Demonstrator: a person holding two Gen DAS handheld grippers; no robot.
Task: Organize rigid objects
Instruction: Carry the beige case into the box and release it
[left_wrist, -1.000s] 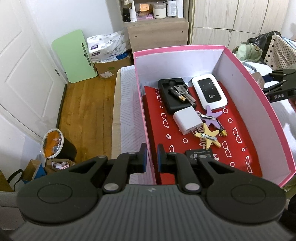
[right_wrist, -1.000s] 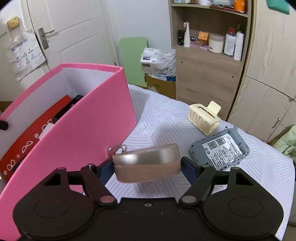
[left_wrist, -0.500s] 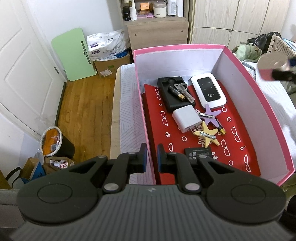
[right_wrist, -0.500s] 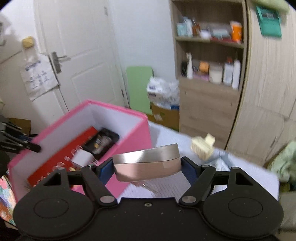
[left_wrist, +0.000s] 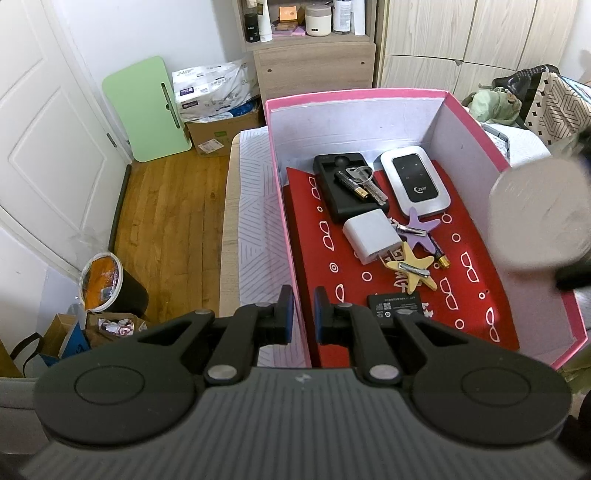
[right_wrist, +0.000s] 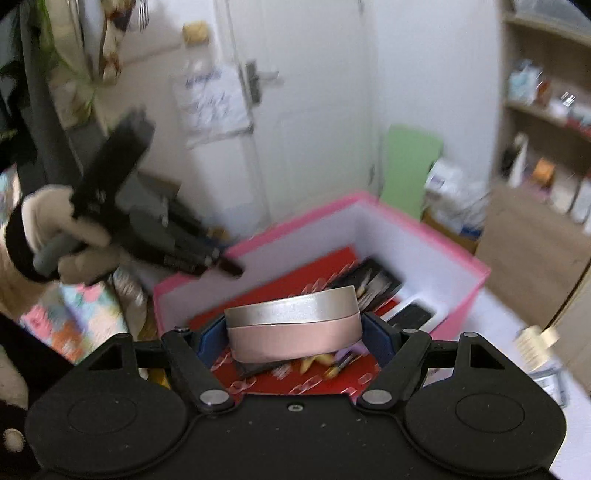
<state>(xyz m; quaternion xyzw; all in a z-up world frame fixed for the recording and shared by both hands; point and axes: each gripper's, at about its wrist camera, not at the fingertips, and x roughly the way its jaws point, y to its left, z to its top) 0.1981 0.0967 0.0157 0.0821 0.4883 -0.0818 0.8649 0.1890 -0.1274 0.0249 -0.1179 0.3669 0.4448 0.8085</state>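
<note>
My left gripper (left_wrist: 303, 314) is shut on the left wall of the pink box (left_wrist: 354, 94) and holds it still. On the box's red lining lie a black case (left_wrist: 338, 188) with keys (left_wrist: 364, 177), a white router (left_wrist: 415, 181), a white charger (left_wrist: 371, 240), a purple star clip (left_wrist: 421, 227), a yellow star clip (left_wrist: 413, 267) and a black battery (left_wrist: 395, 304). My right gripper (right_wrist: 293, 332) is shut on a round rose-gold tin (right_wrist: 295, 332) with a silver lid. It hangs over the box's right side, where the tin (left_wrist: 539, 218) shows blurred.
The box stands on a table with a striped white cloth (left_wrist: 255, 221). A cream hair claw (right_wrist: 535, 341) lies on the cloth to the box's right. A gloved hand (right_wrist: 48, 225) holds the left gripper. A green board (left_wrist: 147, 110), cartons and a shelf unit stand behind.
My right gripper rose with the tin and swung from beside the box's outer wall to above its inside. The left gripper and the box did not move.
</note>
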